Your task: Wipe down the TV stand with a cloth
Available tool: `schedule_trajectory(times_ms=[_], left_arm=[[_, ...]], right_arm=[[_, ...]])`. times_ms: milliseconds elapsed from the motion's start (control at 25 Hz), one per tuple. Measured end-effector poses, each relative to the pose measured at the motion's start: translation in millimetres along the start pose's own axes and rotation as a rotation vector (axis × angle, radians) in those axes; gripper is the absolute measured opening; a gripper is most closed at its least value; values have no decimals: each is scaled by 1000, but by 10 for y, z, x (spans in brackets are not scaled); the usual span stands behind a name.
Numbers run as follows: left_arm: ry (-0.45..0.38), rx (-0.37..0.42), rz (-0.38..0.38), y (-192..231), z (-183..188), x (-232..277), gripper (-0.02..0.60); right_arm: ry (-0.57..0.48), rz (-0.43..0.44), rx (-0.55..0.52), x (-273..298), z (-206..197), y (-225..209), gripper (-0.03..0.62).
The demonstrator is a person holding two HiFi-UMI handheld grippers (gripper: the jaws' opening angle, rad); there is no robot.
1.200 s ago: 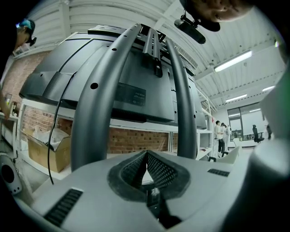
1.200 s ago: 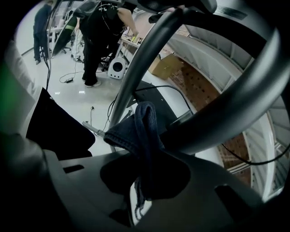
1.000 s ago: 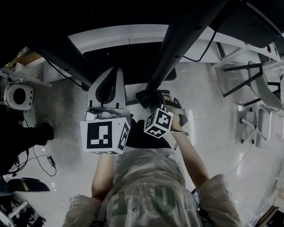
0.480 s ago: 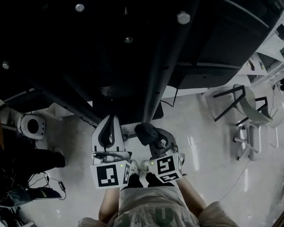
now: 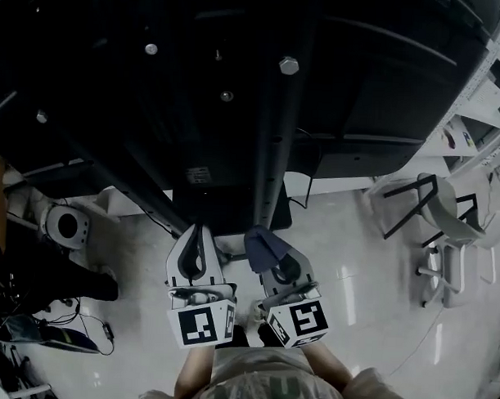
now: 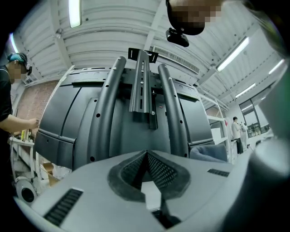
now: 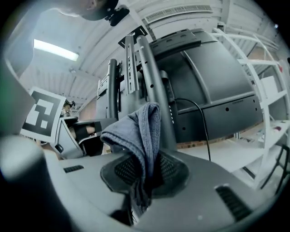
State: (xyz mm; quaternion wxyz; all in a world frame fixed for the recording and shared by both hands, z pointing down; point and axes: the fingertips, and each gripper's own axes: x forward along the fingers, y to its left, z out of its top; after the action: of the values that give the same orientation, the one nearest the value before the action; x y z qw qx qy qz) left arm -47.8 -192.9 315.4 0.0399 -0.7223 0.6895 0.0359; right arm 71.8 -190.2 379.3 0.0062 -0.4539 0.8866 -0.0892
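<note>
Looking along the right gripper (image 7: 145, 159), I see its two jaws clamped on a grey-blue cloth (image 7: 137, 131) - the fabric is pinched between the ribbed pads, bunches up above the tips and folds over toward the left, with a short tail hanging down behind the pads. Straight ahead of those tips rises the dark upright post of the TV stand (image 7: 152, 68); the cloth's top overlaps it in this view, but I cannot tell whether it touches. To the right of the post is the black back panel of the television (image 7: 213, 77), with a black cable (image 7: 200, 122) drooping across its lower edge. The left gripper (image 6: 146, 154) has its jaws brought together at the tips with nothing between them, and it faces the stand's curved tubes and the slotted central bracket (image 6: 141, 81) directly ahead. From the head view the two grippers sit side by side, close together but apart, both pointing at the foot of the stand - the cloth shows as a dark bundle at the right one's tips. A white chair (image 5: 446, 222) stands well off to the right.
</note>
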Motion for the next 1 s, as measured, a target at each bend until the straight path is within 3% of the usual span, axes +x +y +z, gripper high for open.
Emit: schedule_trajectory(times_ms=[360, 560, 840, 1000], left_arm=[[-45, 12, -3, 357, 305, -211, 15], [-65, 30, -43, 789, 515, -198, 15], [-112, 38, -70, 1440, 787, -292, 15], [-141, 25, -80, 1633, 953, -246, 15]], right_arm=[[-52, 13, -48, 107, 379, 454, 63], [-64, -27, -241, 359, 533, 846, 63], [-85, -68, -315, 565, 849, 1500, 63], [-111, -164, -505, 646, 1288, 1622, 63]])
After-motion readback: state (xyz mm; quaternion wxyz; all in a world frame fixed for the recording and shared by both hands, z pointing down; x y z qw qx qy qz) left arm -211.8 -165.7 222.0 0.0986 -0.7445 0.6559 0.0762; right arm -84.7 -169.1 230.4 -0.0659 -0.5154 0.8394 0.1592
